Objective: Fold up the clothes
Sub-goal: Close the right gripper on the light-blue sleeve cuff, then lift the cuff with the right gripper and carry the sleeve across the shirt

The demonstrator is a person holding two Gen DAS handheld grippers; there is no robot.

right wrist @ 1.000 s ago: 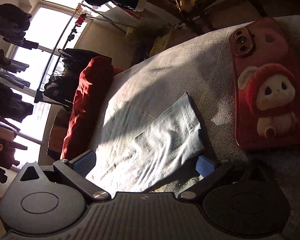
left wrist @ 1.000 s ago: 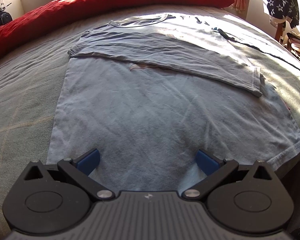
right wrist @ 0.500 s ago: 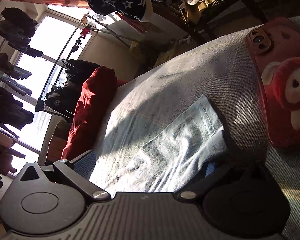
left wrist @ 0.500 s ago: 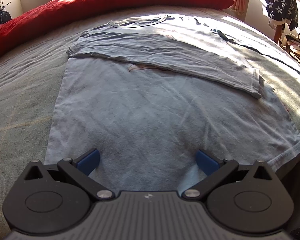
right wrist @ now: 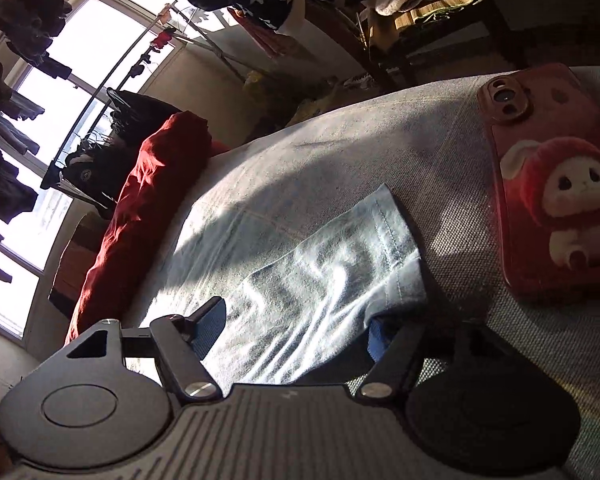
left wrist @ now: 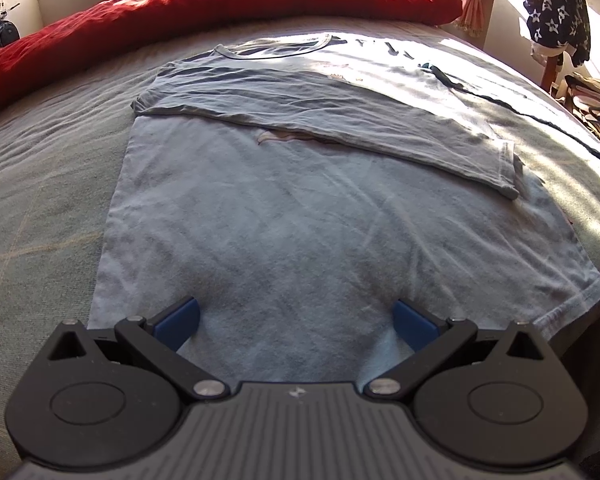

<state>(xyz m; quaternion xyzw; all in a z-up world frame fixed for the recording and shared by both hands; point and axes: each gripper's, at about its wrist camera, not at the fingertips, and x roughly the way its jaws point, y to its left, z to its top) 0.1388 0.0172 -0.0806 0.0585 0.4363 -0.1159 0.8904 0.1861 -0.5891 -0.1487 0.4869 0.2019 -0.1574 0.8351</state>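
While the pale blue T-shirt (left wrist: 300, 232) lies flat on the grey bedspread (left wrist: 40, 184), its long axis runs from the hem at the near edge of the bed away toward the red duvet (left wrist: 220, 4), with the neckline (left wrist: 280, 50) pointing at that duvet. One side of the T-shirt is folded across its upper part, so a sleeve (left wrist: 504, 168) ends near the T-shirt's right edge.

The left gripper (left wrist: 296, 322) hovers over the hem of the T-shirt, its blue-padded fingers (left wrist: 176, 322) spread wide with only cloth between them, nothing clamped.

The right gripper (right wrist: 296, 320) sits at a stitched corner (right wrist: 392, 240) of the T-shirt; its jaws stand apart, one finger above the cloth and the other partly hidden under the corner's edge, so the fabric lies between them unpinched.

Just beside that corner of the T-shirt, on the bedspread, lies a phone in a red bunny case (right wrist: 556, 176), apart from the cloth. Beyond the T-shirt a dark star-patterned garment (left wrist: 556, 8) hangs on a chair.
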